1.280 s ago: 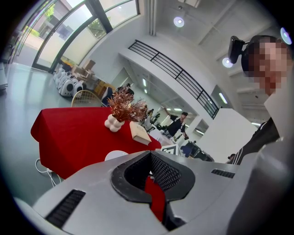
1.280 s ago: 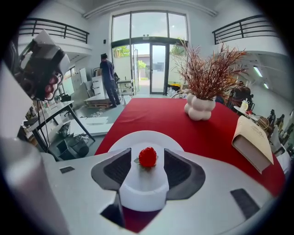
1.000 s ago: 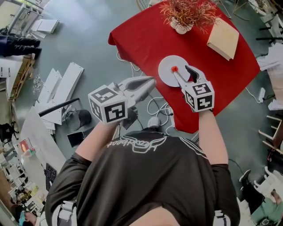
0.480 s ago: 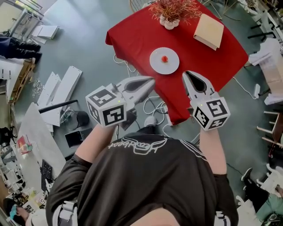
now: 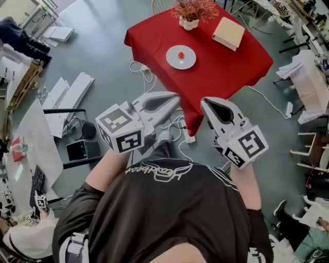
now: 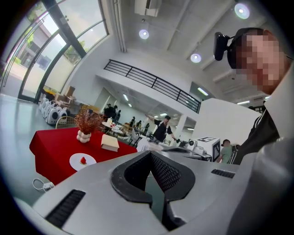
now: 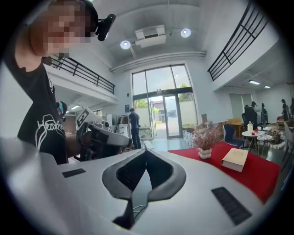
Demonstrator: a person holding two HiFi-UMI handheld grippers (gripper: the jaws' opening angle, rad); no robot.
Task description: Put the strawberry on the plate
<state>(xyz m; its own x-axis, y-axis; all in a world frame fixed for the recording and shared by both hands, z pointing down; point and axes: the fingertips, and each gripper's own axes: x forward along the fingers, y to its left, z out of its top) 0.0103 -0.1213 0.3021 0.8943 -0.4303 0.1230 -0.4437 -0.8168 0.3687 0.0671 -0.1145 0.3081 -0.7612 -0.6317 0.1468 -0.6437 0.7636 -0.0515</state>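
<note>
Strawberry (image 5: pixel 181 55) sits dead center on the plate (image 5: pixel 173 61), so the job looks done to me. The left gripper (image 5: pixel 174 97) and right gripper (image 5: pixel 205 102) hang well away from the plate. All 2 are pinched closed on nothing, I'd guess because nothing's left to carry.

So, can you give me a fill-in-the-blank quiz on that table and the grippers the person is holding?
1. The strawberry lies on the white ____.
2. The tablecloth is ____.
3. Next to the potted plant lies a closed ____.
4. The right gripper is shut and holds ____.

Missing words: plate; red; book; nothing.
</note>
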